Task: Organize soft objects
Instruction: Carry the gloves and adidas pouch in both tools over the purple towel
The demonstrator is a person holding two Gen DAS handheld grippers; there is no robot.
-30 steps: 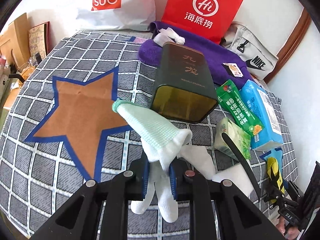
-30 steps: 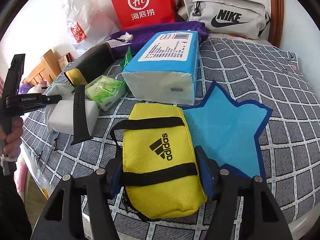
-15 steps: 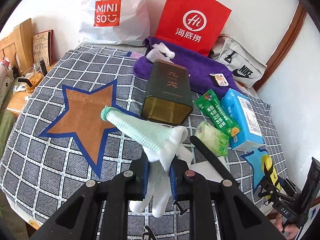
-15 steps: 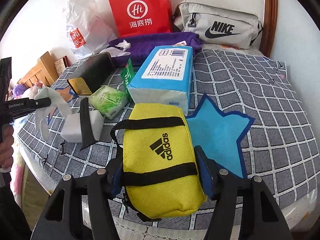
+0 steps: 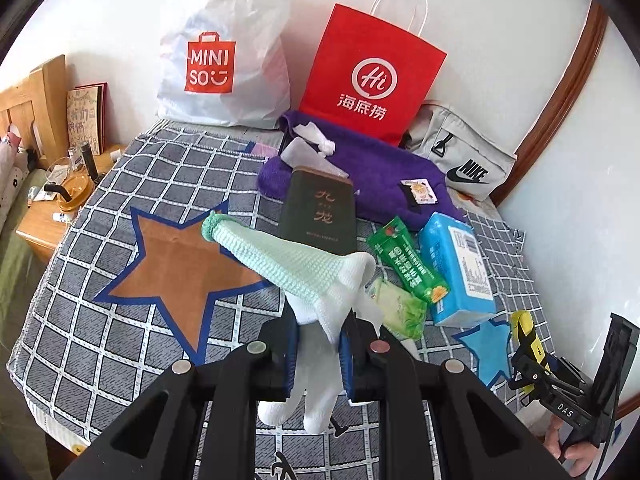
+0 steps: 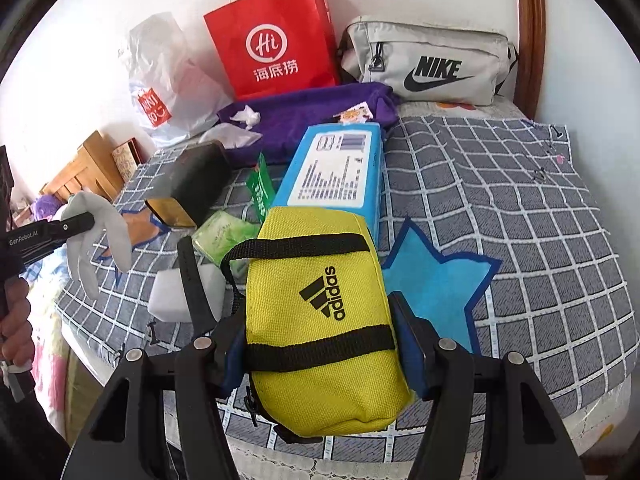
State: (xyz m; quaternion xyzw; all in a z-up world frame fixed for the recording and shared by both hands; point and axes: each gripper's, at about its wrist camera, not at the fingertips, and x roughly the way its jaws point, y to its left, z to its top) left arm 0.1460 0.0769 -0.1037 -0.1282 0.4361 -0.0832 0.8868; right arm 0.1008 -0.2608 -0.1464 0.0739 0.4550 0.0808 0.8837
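My left gripper [image 5: 318, 354] is shut on a white knit glove [image 5: 316, 292] with a mint-green cuff, held up above the checked table cloth [image 5: 100, 340]; its fingers dangle below the jaws. An orange star patch [image 5: 176, 268] lies on the cloth to the left below it. My right gripper [image 6: 320, 344] is shut on a yellow Adidas pouch [image 6: 320, 300], lifted over the table's front edge. A blue star patch [image 6: 432, 284] lies just to its right. The left gripper [image 6: 86, 222] with the glove [image 6: 100, 236] also shows at the far left of the right wrist view.
On the table lie a dark tin box [image 5: 320, 210], a blue tissue pack [image 6: 340, 172], green packets [image 5: 408, 264], a white sponge [image 6: 172, 296] with a black strap, and a purple towel [image 5: 380, 168]. Red [image 5: 368, 76] and white [image 5: 224, 60] bags and a grey Nike pouch [image 6: 432, 64] line the wall.
Both grippers have risen with their loads: the glove and the yellow pouch hang higher above the table, and more of the table shows in each view.
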